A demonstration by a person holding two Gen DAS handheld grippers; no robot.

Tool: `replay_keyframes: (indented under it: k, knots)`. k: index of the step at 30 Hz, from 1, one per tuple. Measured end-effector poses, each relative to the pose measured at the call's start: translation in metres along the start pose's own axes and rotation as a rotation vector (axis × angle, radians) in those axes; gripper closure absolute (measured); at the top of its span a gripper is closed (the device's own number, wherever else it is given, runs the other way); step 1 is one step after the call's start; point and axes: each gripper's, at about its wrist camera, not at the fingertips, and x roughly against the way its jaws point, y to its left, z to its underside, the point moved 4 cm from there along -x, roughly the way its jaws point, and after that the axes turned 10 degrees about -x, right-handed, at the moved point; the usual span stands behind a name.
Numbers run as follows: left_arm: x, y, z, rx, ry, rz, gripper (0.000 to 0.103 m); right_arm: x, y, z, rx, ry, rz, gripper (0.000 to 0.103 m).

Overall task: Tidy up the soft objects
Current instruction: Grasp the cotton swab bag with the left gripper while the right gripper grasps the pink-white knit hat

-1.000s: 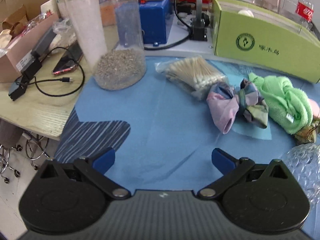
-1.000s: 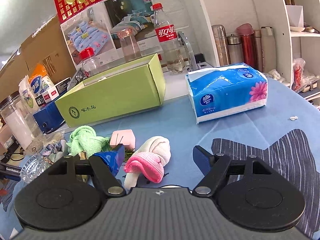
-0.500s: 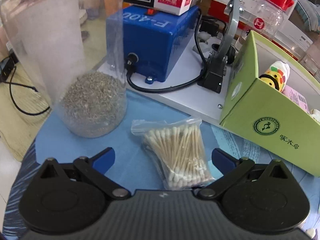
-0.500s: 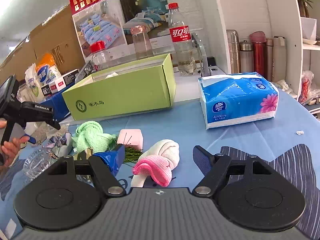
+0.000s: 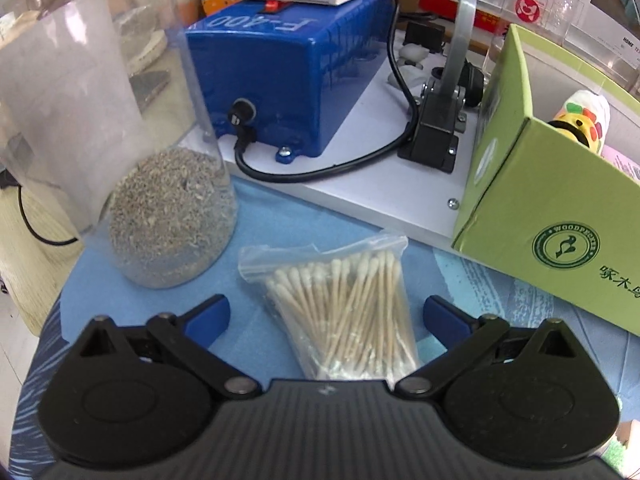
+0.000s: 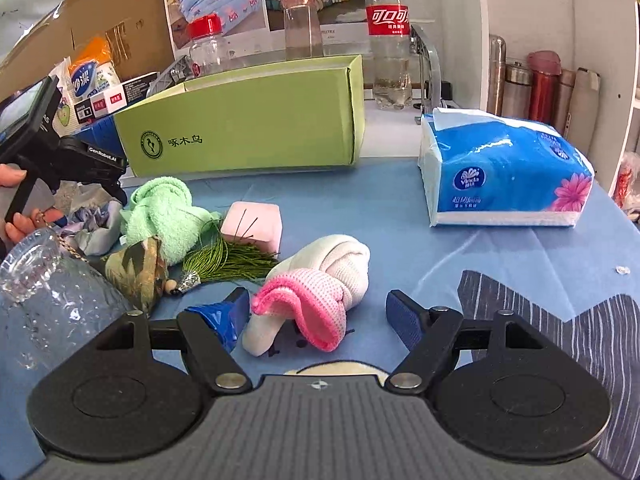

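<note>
My left gripper [image 5: 326,314] is open, its jaws on either side of a clear bag of cotton swabs [image 5: 340,300] lying on the blue cloth, not closed on it. My right gripper [image 6: 320,316] is open around a rolled white and pink sock [image 6: 316,280]. The green open box [image 6: 244,120] stands behind; it also shows in the left wrist view [image 5: 560,200] with toys inside. A green towel [image 6: 168,216], a pink block [image 6: 252,226], a green tassel sachet [image 6: 140,268] and a patterned cloth [image 6: 94,228] lie left of the sock.
A glass jar of grey granules [image 5: 168,208] and a blue machine [image 5: 288,60] with a cable stand near the swabs. A glass cup [image 6: 44,292] is at the right gripper's left. A tissue pack [image 6: 504,172] and bottles [image 6: 388,40] stand behind.
My left gripper has swung left from the cloths and closed in on the swab bag, which now lies between its jaws. My right gripper has edged closer to the sock.
</note>
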Motion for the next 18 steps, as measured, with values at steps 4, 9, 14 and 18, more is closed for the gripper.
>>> replay_keyframes:
  k: [4, 9, 14, 18]
  knots:
    - [0.0, 0.004, 0.001, -0.024, -0.008, 0.022, 0.001, -0.01, 0.005, 0.0, 0.053, -0.012, 0.056, 0.041]
    - [0.003, 0.004, 0.006, -0.048, -0.028, 0.028, 0.001, -0.009, -0.004, -0.003, 0.04, -0.006, 0.088, 0.039]
    - [0.012, 0.01, 0.012, -0.059, -0.039, 0.053, 0.016, -0.013, -0.006, -0.006, 0.05, -0.017, 0.07, 0.042]
    - [0.027, 0.019, 0.018, -0.086, -0.062, 0.077, 0.058, -0.004, -0.01, -0.004, 0.018, -0.033, 0.021, 0.078]
